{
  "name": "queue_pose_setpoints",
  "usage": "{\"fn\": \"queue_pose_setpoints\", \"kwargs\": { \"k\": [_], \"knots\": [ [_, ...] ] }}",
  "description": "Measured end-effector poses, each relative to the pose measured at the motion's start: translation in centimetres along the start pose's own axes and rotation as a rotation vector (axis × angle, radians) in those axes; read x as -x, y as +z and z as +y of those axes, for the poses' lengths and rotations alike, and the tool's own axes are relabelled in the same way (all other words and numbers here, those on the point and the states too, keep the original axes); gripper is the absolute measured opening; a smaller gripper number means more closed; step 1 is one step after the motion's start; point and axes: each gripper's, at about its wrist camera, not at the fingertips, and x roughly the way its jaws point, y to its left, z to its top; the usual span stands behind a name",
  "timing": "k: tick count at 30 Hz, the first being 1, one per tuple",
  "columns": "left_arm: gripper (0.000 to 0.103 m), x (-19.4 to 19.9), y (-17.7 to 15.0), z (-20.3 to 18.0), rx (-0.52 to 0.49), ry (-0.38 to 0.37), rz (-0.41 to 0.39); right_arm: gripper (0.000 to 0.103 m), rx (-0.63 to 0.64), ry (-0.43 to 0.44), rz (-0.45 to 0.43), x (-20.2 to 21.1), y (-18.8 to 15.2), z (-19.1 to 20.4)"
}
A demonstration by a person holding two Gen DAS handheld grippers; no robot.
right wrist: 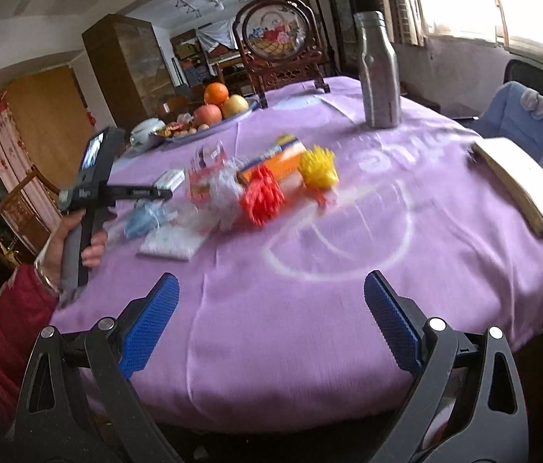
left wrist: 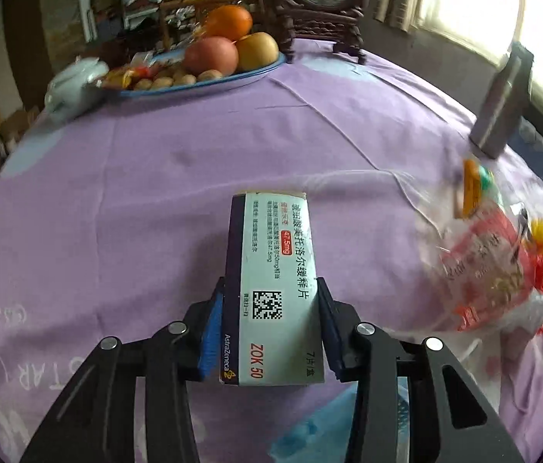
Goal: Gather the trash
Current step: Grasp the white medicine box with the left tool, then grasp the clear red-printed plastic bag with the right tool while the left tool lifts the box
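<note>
The left gripper (left wrist: 269, 332) is closed on a medicine box (left wrist: 271, 293): its two blue pads press the long sides of the box, which points away from the camera above the purple tablecloth (left wrist: 117, 193). The box is white and dark blue, with "ZOK 50" in red near its close end.

In the left wrist view, at about 3 o'clock from the box, lies a clear plastic bag (left wrist: 491, 254) holding red, orange and yellow wrappers — it is blurred, so the details are not readable. At 11 o'clock, far across the table, a blue plate (left wrist: 209, 79) carries an orange, an apple and a pear. At 2 o'clock a metal flask (left wrist: 503, 104) stands on the cloth.

The right gripper (right wrist: 271, 320) is wide open and holds nothing; its blue fingers (right wrist: 148, 324) hang over the near edge of the table. In its view the bag of trash (right wrist: 263, 181) lies at 12 o'clock, in the middle of the table. At 10 o'clock the person's left hand (right wrist: 78, 239) grips the handle of the other tool. A book (right wrist: 522, 185) rests at 2 o'clock, near the table's edge.
</note>
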Motion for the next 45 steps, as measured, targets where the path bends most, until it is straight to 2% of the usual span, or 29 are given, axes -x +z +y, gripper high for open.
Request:
{"fn": "queue_pose_setpoints", "kwargs": {
  "k": [3,5,7,9,12,15,17,21,24,25,27,28,29,31,33,34,39,41,45],
  "knots": [
    [0.044,0.0,0.1,0.2,0.021,-0.012,0.002,0.093,-0.019,0.036,0.000,-1.4,1.9,0.4],
    [0.054,-0.1,0.1,-0.3,0.005,0.000,-0.001,0.093,-0.020,0.055,0.007,-2.9,3.1,0.9],
    [0.058,-0.1,-0.2,-0.7,-0.010,0.020,-0.006,0.089,-0.013,0.065,0.019,-4.4,3.9,1.8],
    [0.059,-0.2,-0.4,-1.2,-0.035,0.052,-0.016,0.085,0.000,0.074,0.038,-5.9,4.4,2.7],
    [0.060,-0.2,-0.6,-1.2,-0.021,0.059,-0.023,0.082,0.048,0.086,0.064,-8.1,5.2,4.8],
    [0.066,-0.2,-0.6,-1.1,-0.004,0.077,-0.025,0.082,0.113,0.076,0.067,-9.9,6.0,7.2],
    [0.075,-0.3,-0.6,-0.9,0.016,0.102,-0.020,0.082,0.165,0.062,0.062,-11.2,6.8,9.0],
    [0.077,-0.4,-0.4,-0.5,0.035,0.100,-0.014,0.082,0.208,0.041,0.064,-13.5,8.9,11.0],
    [0.077,-0.4,-0.4,-0.6,0.037,0.103,-0.012,0.078,0.179,0.010,0.103,-16.3,10.3,10.9],
    [0.077,-0.4,-0.3,-0.5,0.039,0.102,-0.011,0.071,0.158,0.004,0.122,-17.1,10.7,10.5],
    [0.077,-0.5,-0.3,-0.6,0.038,0.103,-0.010,0.050,0.100,0.019,0.171,-18.8,10.9,9.3],
    [0.076,-0.5,-0.3,-0.6,0.036,0.104,-0.010,0.027,0.080,0.032,0.192,-19.2,10.9,8.9],
    [0.072,-0.4,-0.3,-0.7,0.033,0.100,-0.011,0.018,0.053,0.050,0.206,-19.5,10.8,8.4],
    [0.060,-0.3,-0.2,-0.9,0.021,0.089,-0.017,0.010,0.025,0.072,0.175,-18.5,10.8,8.0],
    [0.052,-0.2,-0.3,-1.1,0.013,0.074,-0.020,0.009,0.027,0.084,0.112,-16.4,11.2,7.9],
    [0.045,-0.1,-0.3,-1.2,0.006,0.070,-0.024,0.009,0.032,0.095,0.074,-15.0,11.4,7.9],
    [0.044,0.8,-0.3,-0.9,0.028,0.004,-0.054,0.009,0.023,0.148,-0.013,-9.8,11.7,7.4],
    [0.044,1.7,-0.2,-0.8,0.035,-0.003,-0.085,0.013,0.023,0.159,-0.016,-8.5,11.3,7.1],
    [0.044,2.5,-0.4,-0.6,0.048,-0.015,-0.106,0.009,0.004,0.147,-0.003,-7.3,9.3,5.6]
  ]
}}
